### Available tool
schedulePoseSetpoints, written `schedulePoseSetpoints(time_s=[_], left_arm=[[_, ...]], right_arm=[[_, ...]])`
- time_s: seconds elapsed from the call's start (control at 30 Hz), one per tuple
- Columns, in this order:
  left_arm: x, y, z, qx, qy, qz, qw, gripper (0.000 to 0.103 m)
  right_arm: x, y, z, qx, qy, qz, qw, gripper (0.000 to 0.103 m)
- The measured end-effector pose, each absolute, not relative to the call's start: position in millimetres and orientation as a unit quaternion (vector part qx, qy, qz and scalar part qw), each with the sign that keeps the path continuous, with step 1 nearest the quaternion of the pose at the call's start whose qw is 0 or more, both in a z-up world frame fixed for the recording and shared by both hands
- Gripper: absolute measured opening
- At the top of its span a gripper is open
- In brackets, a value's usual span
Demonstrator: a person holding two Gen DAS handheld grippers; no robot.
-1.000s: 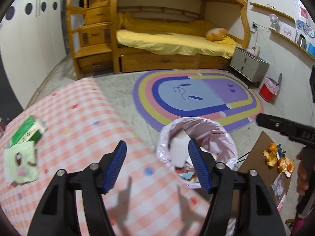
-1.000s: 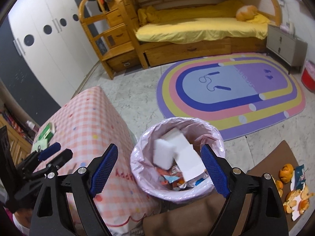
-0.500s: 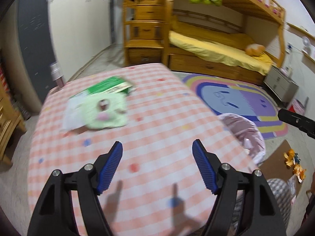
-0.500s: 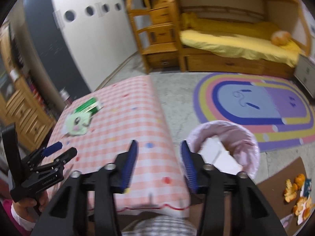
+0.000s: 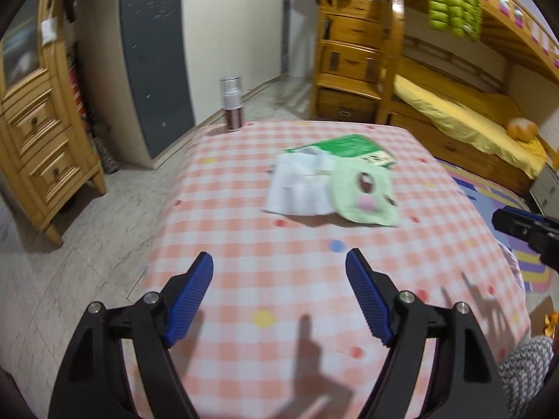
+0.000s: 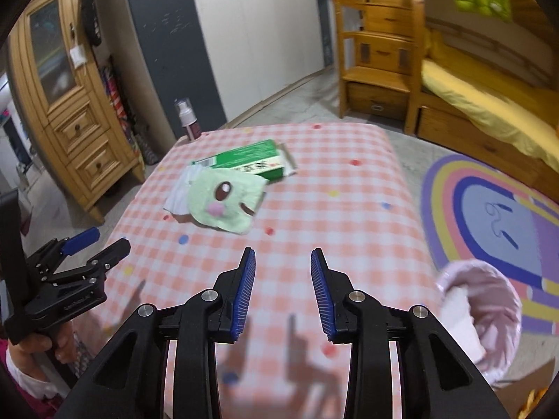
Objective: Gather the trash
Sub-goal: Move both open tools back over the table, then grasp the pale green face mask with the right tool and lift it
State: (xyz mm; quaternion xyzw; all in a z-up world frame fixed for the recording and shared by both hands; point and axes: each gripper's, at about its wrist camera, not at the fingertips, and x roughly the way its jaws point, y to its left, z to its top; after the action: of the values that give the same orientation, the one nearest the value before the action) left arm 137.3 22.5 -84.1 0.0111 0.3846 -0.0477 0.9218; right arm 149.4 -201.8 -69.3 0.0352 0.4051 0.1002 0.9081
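Observation:
On the pink checked table (image 5: 314, 279) (image 6: 349, 209) lie a green carton (image 5: 346, 146) (image 6: 251, 162), a white plastic wrapper (image 5: 300, 188) (image 6: 178, 192) and a pale green cartoon-face packet (image 5: 363, 192) (image 6: 223, 200), bunched together. My left gripper (image 5: 279, 293) is open and empty above the near half of the table, well short of the pile; it also shows in the right wrist view (image 6: 94, 244). My right gripper (image 6: 283, 293) is open and empty, its jaws closer together, over the table's near side. The pink-lined trash bin (image 6: 478, 300) stands on the floor at the table's right.
A pump bottle (image 5: 232, 104) (image 6: 187, 118) stands at the table's far corner. A wooden cabinet (image 5: 42, 139) is on the left, a bunk bed with stairs (image 5: 419, 70) behind, a rainbow rug (image 6: 489, 209) on the floor. Orange peel (image 5: 550, 321) lies at the far right.
Both grippers have swung left from over the trash bin to over the table, facing the green carton and packets. The right gripper's jaws have narrowed from wide open.

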Motion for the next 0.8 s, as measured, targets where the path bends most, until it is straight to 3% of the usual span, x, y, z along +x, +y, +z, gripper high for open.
schedulePoseSetpoints(time_s=[0.4,0.7,0.8], left_arm=[[194.8,58.6,-96.0,-0.001,0.397,-0.015,0.918,0.079],[213.6,65.7,-99.0,-0.009,0.403,-0.016,0.915,0.079],[212.0,65.4,-99.0,-0.009,0.404,-0.018,0.915,0.079]], right_arm=[[236.4,-145.0,-102.7,0.012,0.428,0.150,0.891,0.077],[269.1,-137.0,-126.1,0.019,0.458,0.157,0.875,0.078],[261.0,-135.9,-123.9,0.018,0.455,0.168,0.875,0.065]])
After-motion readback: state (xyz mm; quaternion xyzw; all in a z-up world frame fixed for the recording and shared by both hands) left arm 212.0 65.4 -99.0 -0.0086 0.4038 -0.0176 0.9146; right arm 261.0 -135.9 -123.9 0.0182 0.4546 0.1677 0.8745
